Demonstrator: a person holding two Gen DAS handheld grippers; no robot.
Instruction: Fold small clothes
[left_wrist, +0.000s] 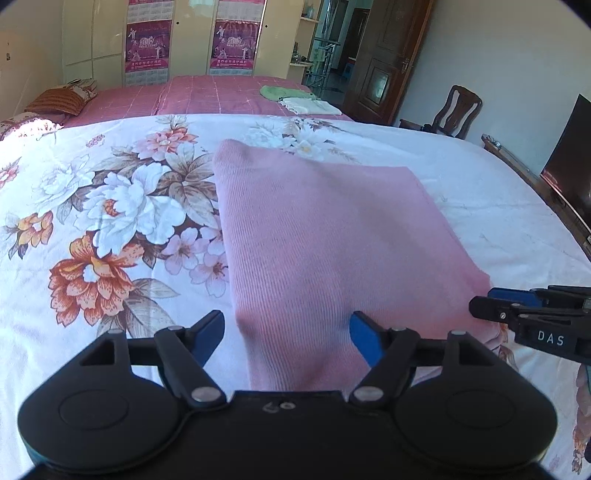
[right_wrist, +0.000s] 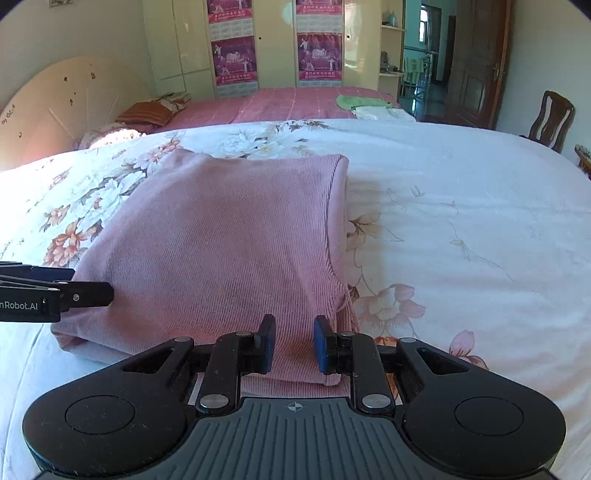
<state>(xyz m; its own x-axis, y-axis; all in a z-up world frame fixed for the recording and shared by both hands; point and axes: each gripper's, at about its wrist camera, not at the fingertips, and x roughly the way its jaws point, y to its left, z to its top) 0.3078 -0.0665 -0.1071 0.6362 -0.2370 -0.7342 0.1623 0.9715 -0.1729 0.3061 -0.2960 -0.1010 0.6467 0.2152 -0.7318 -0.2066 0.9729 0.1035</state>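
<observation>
A pink ribbed garment (left_wrist: 314, 229) lies folded on the floral bedsheet (left_wrist: 110, 206). My left gripper (left_wrist: 287, 321) hangs over its near left corner, jaws wide apart, with the cloth between the blue pads but not pinched. In the right wrist view the same garment (right_wrist: 221, 229) shows a folded edge on its right side. My right gripper (right_wrist: 293, 325) sits at the near right corner with a clear gap between its pads and the cloth lying under them. Each gripper also shows from the side in the other's view: the right gripper (left_wrist: 480, 306) and the left gripper (right_wrist: 103, 293).
Behind the sheet lies a maroon bed cover (left_wrist: 221, 96) with a green cloth (left_wrist: 284, 92) and a white cloth (left_wrist: 314, 106) on it. Pillows (left_wrist: 62, 98) sit at the far left. A wooden chair (left_wrist: 456, 110) and a dark screen (left_wrist: 572, 162) stand at the right.
</observation>
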